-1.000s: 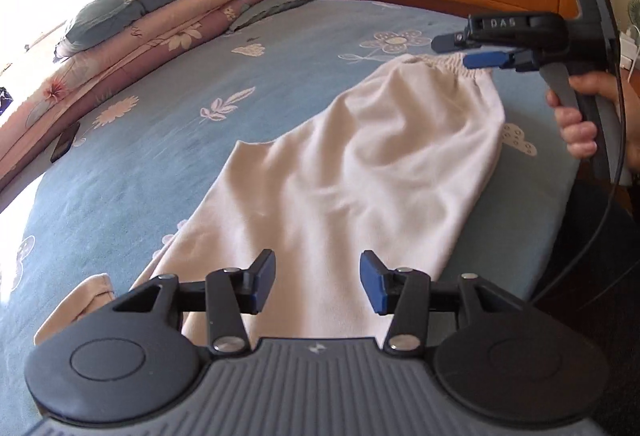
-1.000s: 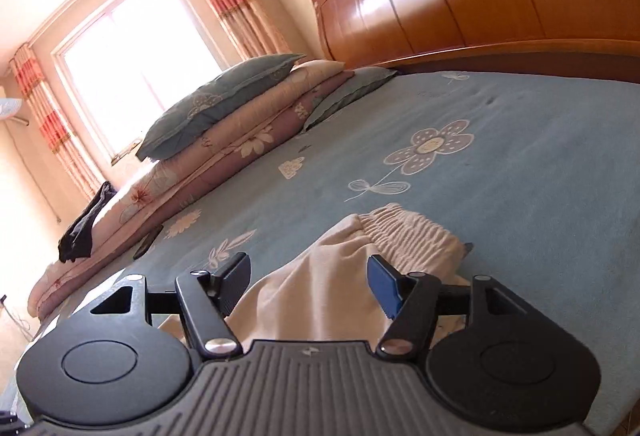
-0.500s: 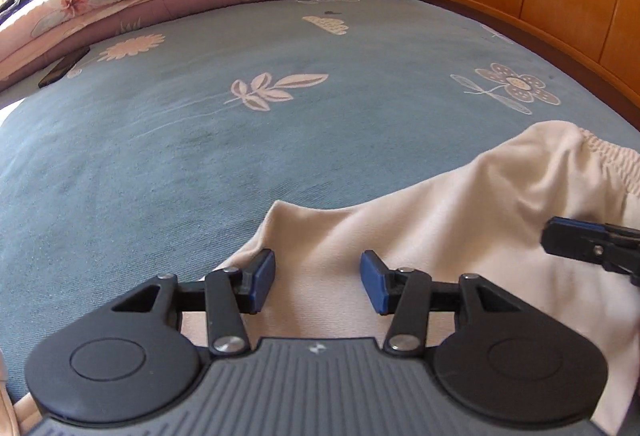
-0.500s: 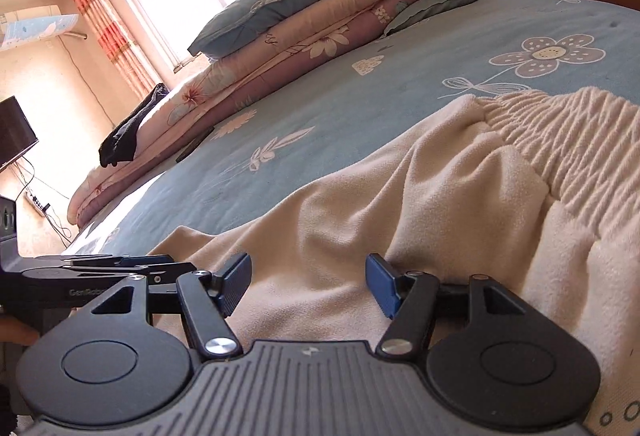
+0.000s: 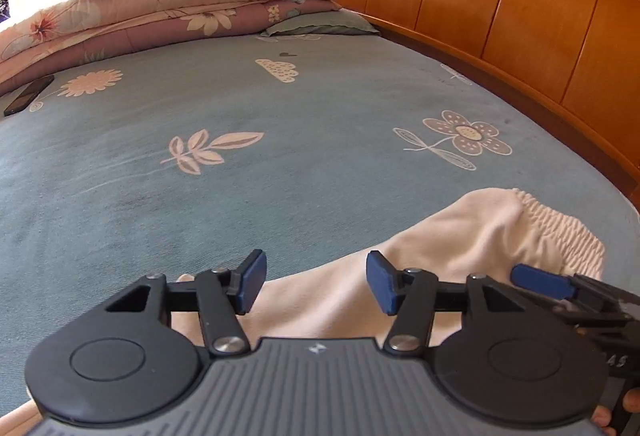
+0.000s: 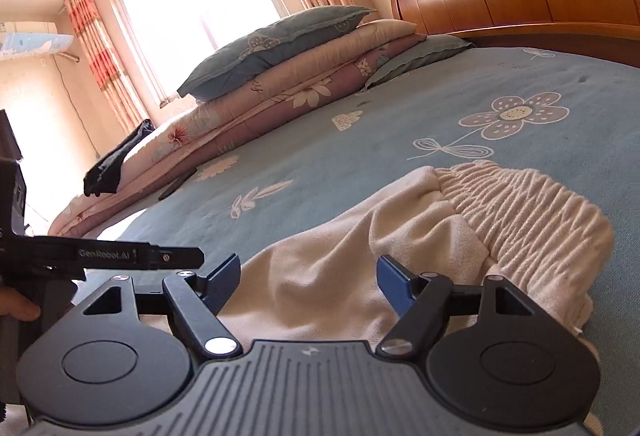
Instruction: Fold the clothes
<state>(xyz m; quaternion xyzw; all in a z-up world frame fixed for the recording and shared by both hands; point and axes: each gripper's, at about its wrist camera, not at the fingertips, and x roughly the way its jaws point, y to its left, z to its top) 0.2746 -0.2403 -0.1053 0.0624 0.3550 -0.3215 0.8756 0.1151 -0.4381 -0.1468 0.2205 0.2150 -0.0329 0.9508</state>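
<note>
Both claws opening, nothing pinched: trousers (image 5: pixel 460 248) under left claw (image 5: pixel 316 286) and right claw (image 6: pixel 308 282), waistband (image 6: pixel 528 204) ahead-right, nearer the right.

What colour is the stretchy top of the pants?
The waistband is cream, the same as the rest of the pants. It shows best in the right wrist view.

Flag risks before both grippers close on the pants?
1. Both grippers' jaws are opening, nothing pinched: left gripper and right gripper hover over the pants, so a shallow close may catch one layer only.
2. The grippers sit close together; the right fingertip nears the left gripper, so they could collide.
3. Bunched waistband may fold crooked.
</note>
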